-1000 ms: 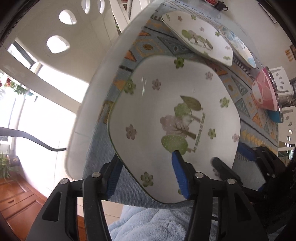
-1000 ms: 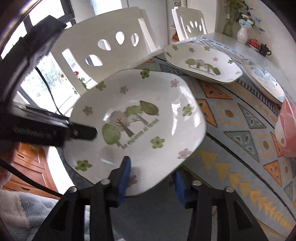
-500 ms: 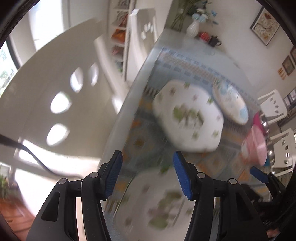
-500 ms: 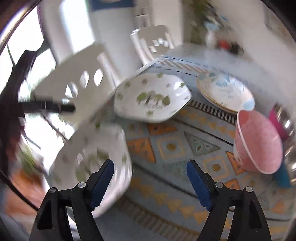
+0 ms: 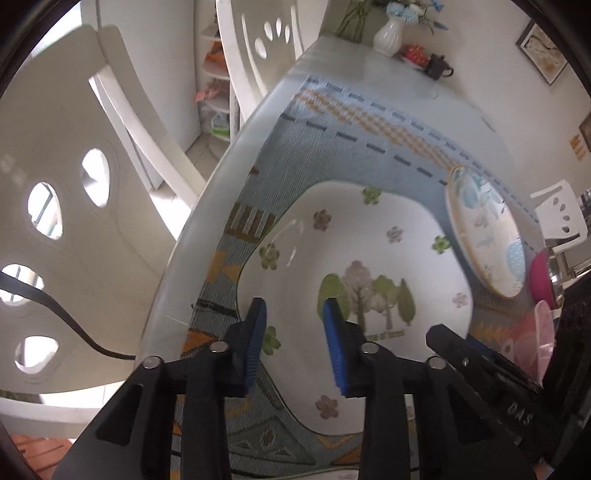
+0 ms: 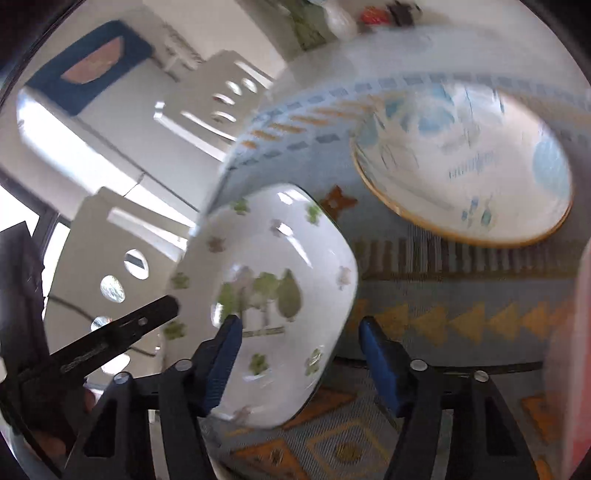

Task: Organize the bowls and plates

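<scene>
A white tree-and-flower plate [image 5: 369, 258] lies on the patterned mat; it also shows in the right wrist view [image 6: 273, 295]. My left gripper [image 5: 295, 350] is open, its blue pads astride the plate's near left rim, holding nothing. My right gripper [image 6: 299, 365] is open over the plate's near right edge, empty. A round blue-patterned plate [image 5: 484, 236] lies just beyond to the right, and it shows blurred in the right wrist view [image 6: 465, 162]. A pink bowl [image 5: 535, 339] and a magenta bowl [image 5: 541, 277] stand at the far right.
The glass table's rounded edge [image 5: 192, 240] runs along the left, with white chairs [image 5: 55, 184] close beside it. A white vase [image 5: 386, 33], a red item and a dark cup [image 5: 437, 66] stand at the table's far end. The right gripper's body [image 5: 491, 373] reaches in beside my left one.
One second ago both grippers were at a tree plate near the table's front edge. Both have since moved forward along the table to the tree plate by the blue plate. The right gripper has opened wider.
</scene>
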`<move>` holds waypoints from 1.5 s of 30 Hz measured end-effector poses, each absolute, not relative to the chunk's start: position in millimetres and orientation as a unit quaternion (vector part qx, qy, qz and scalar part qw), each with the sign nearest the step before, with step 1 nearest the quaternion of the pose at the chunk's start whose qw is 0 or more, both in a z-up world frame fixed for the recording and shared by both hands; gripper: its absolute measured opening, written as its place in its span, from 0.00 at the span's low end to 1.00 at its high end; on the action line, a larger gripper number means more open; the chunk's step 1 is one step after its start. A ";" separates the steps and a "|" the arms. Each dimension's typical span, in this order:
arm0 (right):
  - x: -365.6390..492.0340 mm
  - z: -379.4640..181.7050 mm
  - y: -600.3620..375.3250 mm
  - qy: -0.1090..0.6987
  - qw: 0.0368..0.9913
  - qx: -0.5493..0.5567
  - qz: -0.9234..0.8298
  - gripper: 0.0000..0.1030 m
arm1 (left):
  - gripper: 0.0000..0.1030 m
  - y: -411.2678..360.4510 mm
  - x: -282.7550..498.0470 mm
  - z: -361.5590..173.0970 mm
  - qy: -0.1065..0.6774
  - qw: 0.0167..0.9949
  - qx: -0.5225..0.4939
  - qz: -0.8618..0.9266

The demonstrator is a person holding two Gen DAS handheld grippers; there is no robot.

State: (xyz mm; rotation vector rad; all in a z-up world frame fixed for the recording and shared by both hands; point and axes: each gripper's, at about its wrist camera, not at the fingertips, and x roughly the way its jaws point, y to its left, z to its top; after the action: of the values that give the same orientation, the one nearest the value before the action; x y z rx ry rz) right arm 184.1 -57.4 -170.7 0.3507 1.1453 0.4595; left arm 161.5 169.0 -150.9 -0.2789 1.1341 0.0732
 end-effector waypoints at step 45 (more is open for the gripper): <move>184.1 -180.6 -44.5 0.513 0.812 0.083 0.266 0.33 | 0.32 157.6 162.7 -156.3 0.499 0.855 -0.119 0.070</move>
State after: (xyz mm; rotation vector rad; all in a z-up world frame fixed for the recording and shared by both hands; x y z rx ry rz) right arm 184.1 -44.5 -180.6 0.1768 1.0948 0.5690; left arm 162.7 157.6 -156.2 -0.2511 1.0497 0.1475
